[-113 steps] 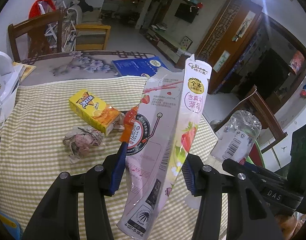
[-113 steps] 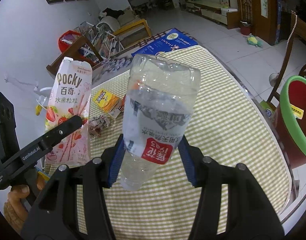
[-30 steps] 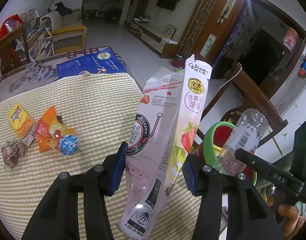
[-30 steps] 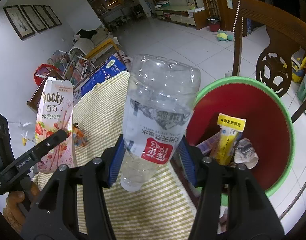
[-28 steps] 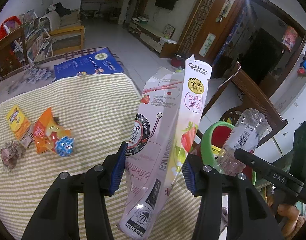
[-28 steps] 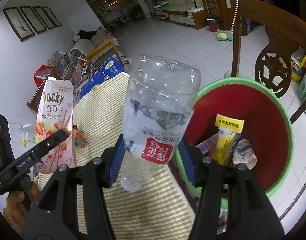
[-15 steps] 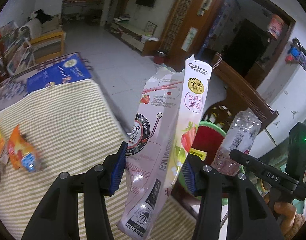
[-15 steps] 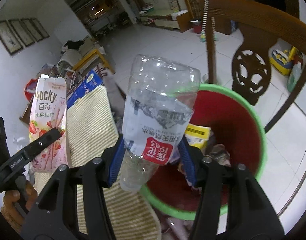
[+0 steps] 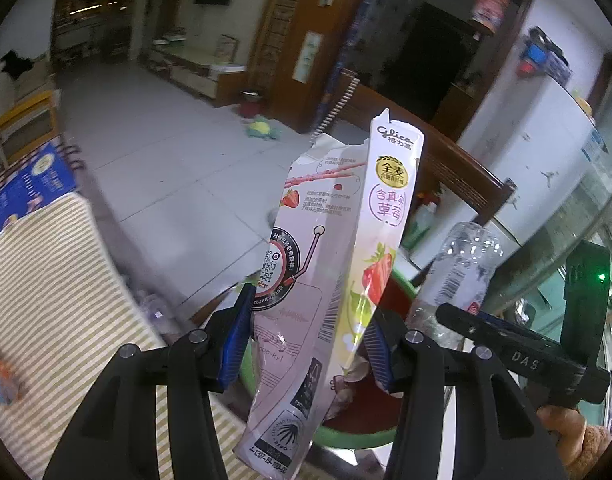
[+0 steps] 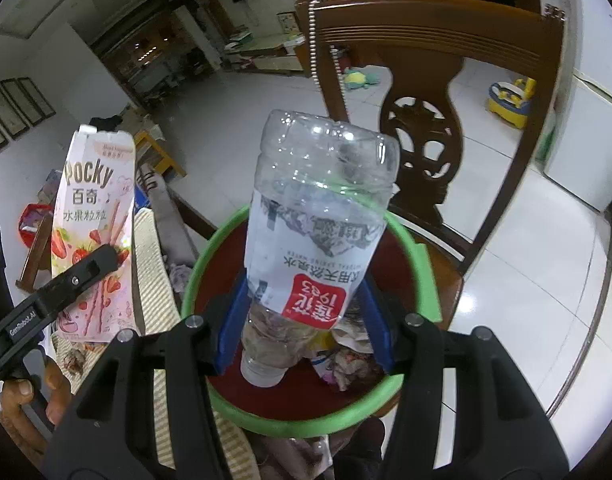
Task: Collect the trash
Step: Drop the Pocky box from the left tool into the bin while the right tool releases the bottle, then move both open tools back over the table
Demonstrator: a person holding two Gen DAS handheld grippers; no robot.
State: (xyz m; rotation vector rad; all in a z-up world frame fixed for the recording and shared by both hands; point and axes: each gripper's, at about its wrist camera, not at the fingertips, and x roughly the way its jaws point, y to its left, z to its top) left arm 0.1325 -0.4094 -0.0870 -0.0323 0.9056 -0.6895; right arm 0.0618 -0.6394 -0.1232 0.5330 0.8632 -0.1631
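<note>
**Trash held over the bin**

Grippers both carry trash. Our left gripper [image 9: 308,332] pinches the flattened pink Pocky snack box [image 9: 326,280] at centre frame. Our right gripper [image 10: 302,320] pinches the clear plastic water bottle [image 10: 318,232], neck down, above the green-rimmed red bin [image 10: 422,268] holding wrappers.

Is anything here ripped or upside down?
Yes, both. The pink Pocky box in the left gripper has a torn, jagged top edge. The clear plastic bottle in the right gripper is held upside down, neck pointing down over the green-rimmed red bin, which already holds crumpled wrappers.
</note>
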